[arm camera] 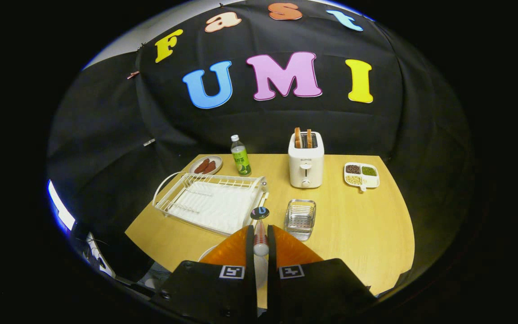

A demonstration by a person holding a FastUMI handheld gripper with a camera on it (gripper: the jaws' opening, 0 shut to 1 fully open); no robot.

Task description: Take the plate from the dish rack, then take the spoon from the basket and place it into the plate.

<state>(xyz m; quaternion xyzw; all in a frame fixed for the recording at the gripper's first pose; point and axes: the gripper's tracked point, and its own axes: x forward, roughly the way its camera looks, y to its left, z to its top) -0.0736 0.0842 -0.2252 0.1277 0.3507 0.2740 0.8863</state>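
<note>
Spoon (260, 229), small with a dark round bowl and pale handle, stands pinched between the gripper (260, 236), both fingers narrowed onto its handle. Beyond lie an empty white wire dish rack (212, 201) and a small metal mesh basket (300, 218) on the wooden table (358, 225); a white plate's (207, 254) rim peeks beside the fingers.

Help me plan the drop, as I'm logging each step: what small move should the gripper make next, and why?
Probably lower toward the white plate showing just under the fingers. The gripper is shut on the dark-bowled, pale-handled spoon, and both the wire basket and white dish rack look empty.
</note>
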